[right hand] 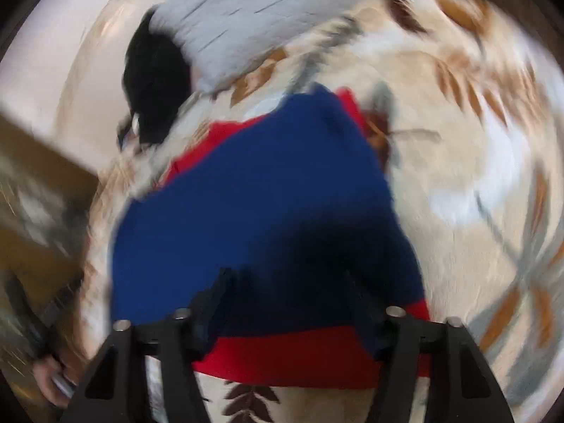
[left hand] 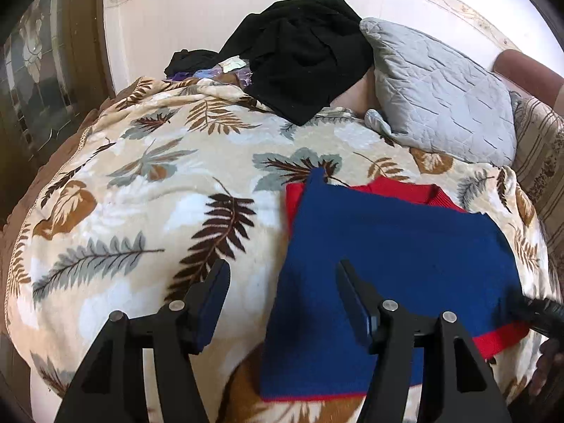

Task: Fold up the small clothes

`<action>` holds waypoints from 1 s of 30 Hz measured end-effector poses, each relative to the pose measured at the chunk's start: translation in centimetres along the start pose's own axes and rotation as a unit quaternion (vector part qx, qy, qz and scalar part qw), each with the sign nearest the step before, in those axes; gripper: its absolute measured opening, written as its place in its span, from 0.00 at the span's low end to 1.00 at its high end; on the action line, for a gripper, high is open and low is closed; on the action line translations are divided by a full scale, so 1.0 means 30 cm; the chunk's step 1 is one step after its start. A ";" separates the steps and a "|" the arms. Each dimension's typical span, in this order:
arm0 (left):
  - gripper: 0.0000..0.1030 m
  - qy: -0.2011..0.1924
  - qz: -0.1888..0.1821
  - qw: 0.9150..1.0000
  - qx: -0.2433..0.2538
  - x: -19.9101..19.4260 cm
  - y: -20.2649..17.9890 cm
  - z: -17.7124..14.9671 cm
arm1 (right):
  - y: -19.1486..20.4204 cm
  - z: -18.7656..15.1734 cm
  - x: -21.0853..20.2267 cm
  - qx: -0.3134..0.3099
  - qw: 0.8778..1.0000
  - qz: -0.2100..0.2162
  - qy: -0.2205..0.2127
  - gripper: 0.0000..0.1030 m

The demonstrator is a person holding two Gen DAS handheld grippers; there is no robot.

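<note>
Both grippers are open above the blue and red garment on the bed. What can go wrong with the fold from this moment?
1. The garment lies on a soft, uneven blanket, so the fold may slip or open when it is touched again.
2. A red layer sticks out at the top and bottom edges, so the layers are not aligned; a next fold could come out crooked.
3. The left gripper and right gripper hang open close over the cloth; a fingertip could snag and drag it.
</note>
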State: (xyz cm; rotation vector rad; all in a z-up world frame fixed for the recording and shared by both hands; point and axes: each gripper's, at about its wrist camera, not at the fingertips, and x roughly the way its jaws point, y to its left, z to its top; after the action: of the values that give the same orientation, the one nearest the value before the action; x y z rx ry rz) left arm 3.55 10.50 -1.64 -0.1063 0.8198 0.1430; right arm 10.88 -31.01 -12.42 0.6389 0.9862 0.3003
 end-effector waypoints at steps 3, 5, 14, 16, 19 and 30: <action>0.63 -0.006 0.003 1.000 0.003 -0.024 -0.011 -0.017 | 0.071 -0.015 -0.076 -0.036 0.999 0.015 -0.019 0.68; 0.63 -0.008 0.001 1.000 0.000 -0.034 -0.018 -0.022 | 0.089 -0.034 -0.091 -0.058 0.998 0.020 -0.023 0.75; 0.65 -0.001 0.004 1.000 0.001 -0.052 -0.037 -0.051 | 0.039 -0.074 -0.145 -0.020 0.999 0.014 -0.024 0.74; 0.65 0.003 0.000 1.000 -0.008 -0.046 -0.038 -0.059 | 0.059 -0.091 -0.162 -0.030 0.999 0.036 -0.027 0.77; 0.67 0.013 -0.005 1.000 -0.008 -0.021 -0.056 -0.077 | 0.038 -0.126 -0.092 -0.038 0.999 0.037 -0.005 0.79; 0.74 0.053 0.029 0.997 -0.043 0.076 0.012 -0.163 | -0.124 -0.168 -0.204 0.063 0.998 0.017 -0.023 0.75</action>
State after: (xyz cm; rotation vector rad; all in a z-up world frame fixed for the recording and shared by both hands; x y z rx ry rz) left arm 1.49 10.33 -6.63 -0.1728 0.9228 0.2297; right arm 3.21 -35.20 -12.56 0.7741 0.9561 0.2535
